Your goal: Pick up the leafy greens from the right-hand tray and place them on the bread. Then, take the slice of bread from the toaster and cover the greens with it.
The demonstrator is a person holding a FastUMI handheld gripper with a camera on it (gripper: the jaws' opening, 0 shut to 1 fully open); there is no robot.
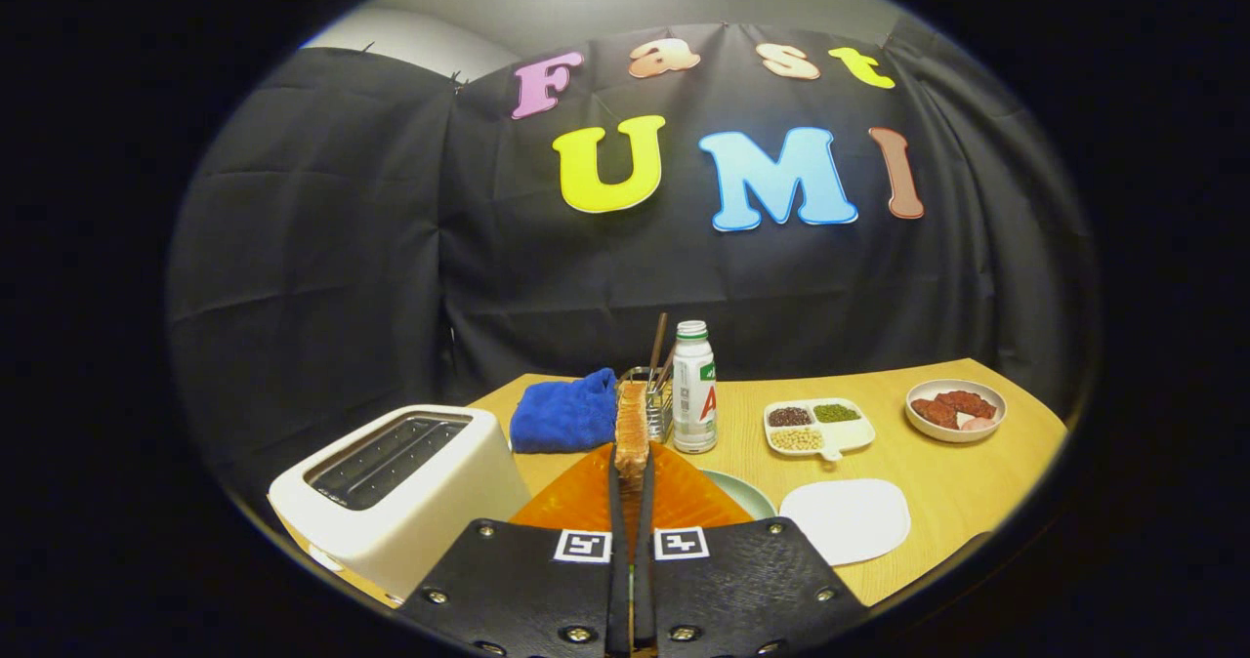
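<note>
The hand-held gripper point(632, 477) squeezes a slice of bread point(632, 431) standing on edge between both fingers, up above the orange mat point(684, 502). The white toaster point(400, 492) sits near on the left. A white tray point(846, 519) lies on the worktop point(957, 482) to the right.

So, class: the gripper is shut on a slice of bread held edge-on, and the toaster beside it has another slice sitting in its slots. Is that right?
Not quite. The gripper view shows the gripper shut on the slice of bread, held edge-on between its fingers, but the toaster beside it has nothing in its slots; they look dark and bare. The rest stands.
</note>
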